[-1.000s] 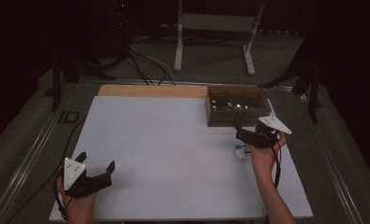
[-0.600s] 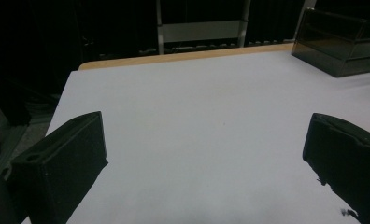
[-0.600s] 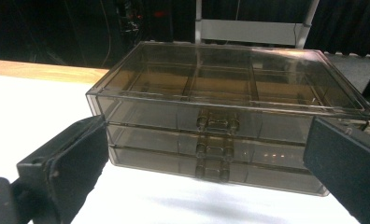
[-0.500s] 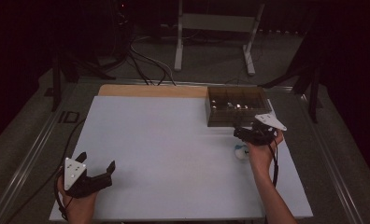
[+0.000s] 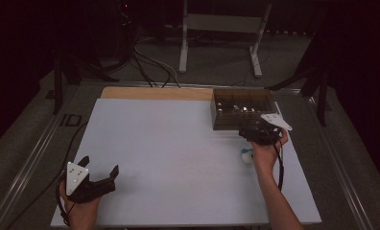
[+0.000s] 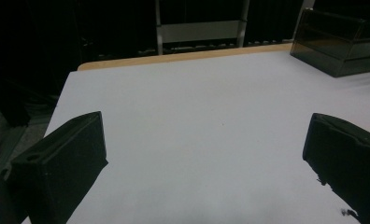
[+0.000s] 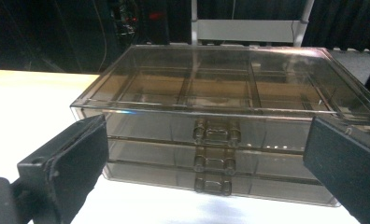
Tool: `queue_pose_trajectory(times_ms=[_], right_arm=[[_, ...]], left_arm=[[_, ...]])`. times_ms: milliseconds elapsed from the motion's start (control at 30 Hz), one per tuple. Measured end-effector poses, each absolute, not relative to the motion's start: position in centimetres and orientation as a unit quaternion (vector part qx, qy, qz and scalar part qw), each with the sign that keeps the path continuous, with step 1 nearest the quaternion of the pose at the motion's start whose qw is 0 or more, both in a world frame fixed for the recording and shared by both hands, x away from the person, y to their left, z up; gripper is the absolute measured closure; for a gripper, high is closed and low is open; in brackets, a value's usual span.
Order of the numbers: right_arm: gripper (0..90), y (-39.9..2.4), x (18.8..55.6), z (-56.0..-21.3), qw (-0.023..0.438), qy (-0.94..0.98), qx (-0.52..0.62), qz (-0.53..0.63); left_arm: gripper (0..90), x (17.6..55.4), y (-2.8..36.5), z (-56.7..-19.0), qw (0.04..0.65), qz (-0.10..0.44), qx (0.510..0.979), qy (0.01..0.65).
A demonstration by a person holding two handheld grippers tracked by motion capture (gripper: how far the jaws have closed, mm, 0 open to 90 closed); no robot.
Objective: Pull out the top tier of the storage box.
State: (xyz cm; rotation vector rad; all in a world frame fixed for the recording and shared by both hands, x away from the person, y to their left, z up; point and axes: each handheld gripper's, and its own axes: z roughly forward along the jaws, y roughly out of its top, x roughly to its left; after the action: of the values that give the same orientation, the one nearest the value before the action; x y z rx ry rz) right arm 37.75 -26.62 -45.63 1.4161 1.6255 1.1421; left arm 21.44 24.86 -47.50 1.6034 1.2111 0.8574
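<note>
**Now at the drawer box: jaws wide, no grip yet**

Nearest us, at the near left corner of the white table [image 5: 178, 158], the left gripper [image 5: 101, 179] rests low with its jaws spread wide and nothing between them. Its own view looks across bare tabletop.

Further out on the right, a small pale round object [image 5: 247, 155] lies on the table just beside our right forearm. We cannot tell what it is.

Beyond that, the right gripper [image 5: 248, 132] hovers just in front of the drawer box [image 7: 220, 135], jaws wide apart and holding nothing. The box sits toward the far right of the table, close to the wooden strip [image 5: 154, 92] along the back edge.

Handling notes on the box:
- Smoky clear plastic, three shallow drawers stacked, the top one showing dividers through the lid. We judge it stiff, light and slick-walled.
- It will likely slide on the smooth table if a drawer is pulled hard, since nothing braces it.
- Thin plastic may crack under a hard pinch.
- Best hold: the small handles [image 7: 217, 132] down the middle of the front, one per drawer. Close the jaws on a single handle and pull straight back.
- Small bright bits show inside from the high view; contents unclear, so we expect some rattle.
</note>
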Motion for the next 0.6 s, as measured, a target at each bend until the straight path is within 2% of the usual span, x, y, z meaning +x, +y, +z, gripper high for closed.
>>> queue_pose_trajectory(times_ms=[367,600], right_arm=[[2.1,-27.0,38.5,-46.0,0.349,0.614,0.566,0.424],[8.9,-26.4,39.1,-45.8,0.359,0.627,0.567,0.396]], left_arm=[[1.1,21.5,24.8,-47.5,0.46,0.348,0.653,0.491],[1.1,21.5,24.8,-47.5,0.46,0.349,0.652,0.491]])
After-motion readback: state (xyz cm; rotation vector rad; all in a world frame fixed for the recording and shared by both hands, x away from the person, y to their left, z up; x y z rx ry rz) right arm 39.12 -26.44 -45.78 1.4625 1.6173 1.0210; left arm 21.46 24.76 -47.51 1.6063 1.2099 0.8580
